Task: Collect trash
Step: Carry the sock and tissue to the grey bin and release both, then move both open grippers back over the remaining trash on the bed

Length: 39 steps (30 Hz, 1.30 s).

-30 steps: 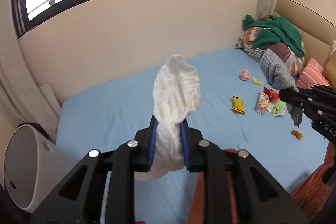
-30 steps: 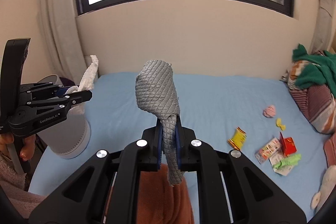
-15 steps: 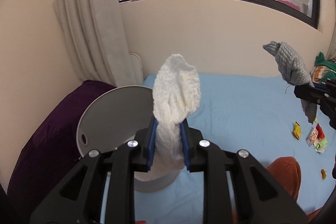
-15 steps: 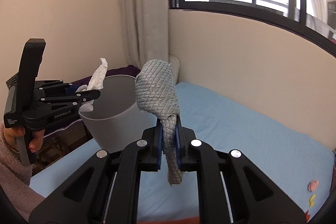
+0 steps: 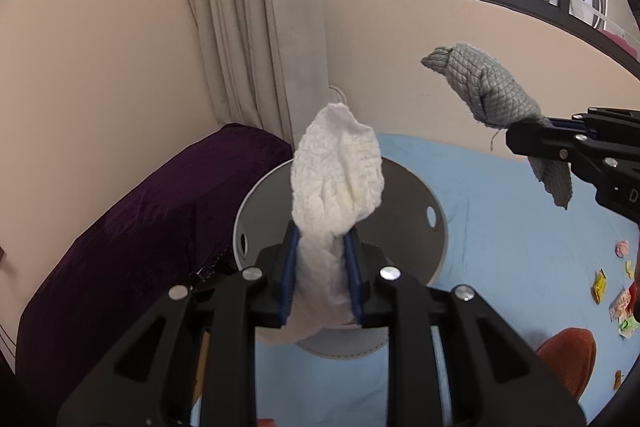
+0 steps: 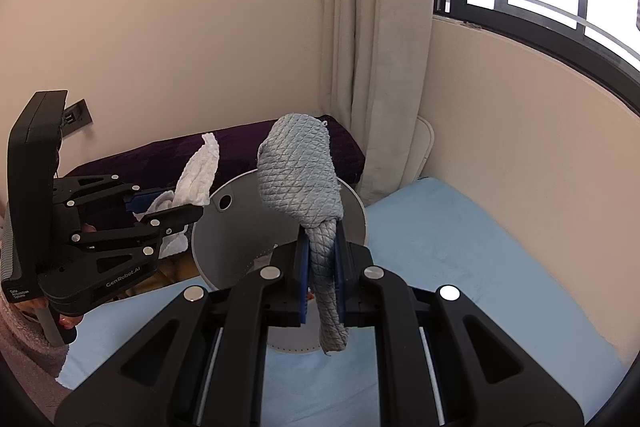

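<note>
Showing only in the left wrist view, wrappers [image 5: 600, 285] dot the bed [image 5: 520, 247]; left gripper [image 5: 320, 267] jaws grasp white tissue [image 5: 336, 179], right gripper [image 6: 320, 267] jaws grasp grey cloth [image 6: 298, 171], both over the bin [image 5: 400, 195].

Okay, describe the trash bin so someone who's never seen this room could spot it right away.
Find the bed with the light blue sheet, then look to its corner by the beige curtain. The bin stands there on the sheet, beside a dark purple cushion. It is the only round grey tub, open-topped, with small holes near its rim.
</note>
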### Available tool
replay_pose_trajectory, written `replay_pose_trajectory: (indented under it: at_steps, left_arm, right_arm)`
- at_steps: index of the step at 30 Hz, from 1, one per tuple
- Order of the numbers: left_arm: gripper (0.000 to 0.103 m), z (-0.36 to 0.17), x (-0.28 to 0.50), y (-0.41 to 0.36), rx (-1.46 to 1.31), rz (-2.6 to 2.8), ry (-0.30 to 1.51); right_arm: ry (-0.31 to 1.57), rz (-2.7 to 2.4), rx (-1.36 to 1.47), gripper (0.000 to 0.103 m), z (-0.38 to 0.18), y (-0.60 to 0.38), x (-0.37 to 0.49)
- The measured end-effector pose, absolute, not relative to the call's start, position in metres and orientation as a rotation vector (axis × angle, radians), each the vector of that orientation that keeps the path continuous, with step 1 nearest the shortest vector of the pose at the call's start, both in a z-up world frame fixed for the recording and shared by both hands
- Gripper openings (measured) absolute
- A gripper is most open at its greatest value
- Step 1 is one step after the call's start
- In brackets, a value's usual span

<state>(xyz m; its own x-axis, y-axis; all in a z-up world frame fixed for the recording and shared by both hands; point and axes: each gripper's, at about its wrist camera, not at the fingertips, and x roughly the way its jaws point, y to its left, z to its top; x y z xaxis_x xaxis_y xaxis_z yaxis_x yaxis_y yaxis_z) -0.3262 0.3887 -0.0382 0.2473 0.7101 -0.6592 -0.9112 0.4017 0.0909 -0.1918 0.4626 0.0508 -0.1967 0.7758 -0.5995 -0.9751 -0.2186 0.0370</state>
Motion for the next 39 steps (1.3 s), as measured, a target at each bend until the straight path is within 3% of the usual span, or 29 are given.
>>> replay_pose_trajectory:
  at_steps: [10, 12, 13, 14, 15, 17, 39]
  left_arm:
    - [0.024, -0.049, -0.34, 0.414, -0.4, 1.185, 0.699]
    - [0.025, -0.052, -0.34, 0.42, -0.415, 1.178, 0.697]
    - [0.027, -0.053, -0.34, 0.424, -0.428, 1.17, 0.694]
    - [0.036, -0.056, -0.34, 0.427, -0.442, 1.164, 0.693]
    - [0.057, -0.058, -0.341, 0.431, -0.457, 1.162, 0.696]
    - [0.079, -0.062, -0.341, 0.434, -0.461, 1.167, 0.693]
    - [0.079, -0.059, -0.297, 0.399, -0.325, 1.059, 0.735]
  right_arm:
    - [0.551, 1.785, -0.619, 0.01, 0.023, 0.501, -0.199]
    - [0.568, 1.781, -0.638, 0.017, 0.017, 0.509, -0.201]
    - [0.577, 1.779, -0.64, 0.032, 0.015, 0.512, -0.2]
    - [0.582, 1.781, -0.639, 0.051, 0.012, 0.508, -0.202]
    - [0.579, 1.777, -0.634, 0.056, 0.01, 0.509, -0.202]
    - [0.577, 1.779, -0.637, 0.057, 0.008, 0.507, -0.202]
    - [0.631, 1.646, -0.508, 0.057, -0.007, 0.442, -0.138]
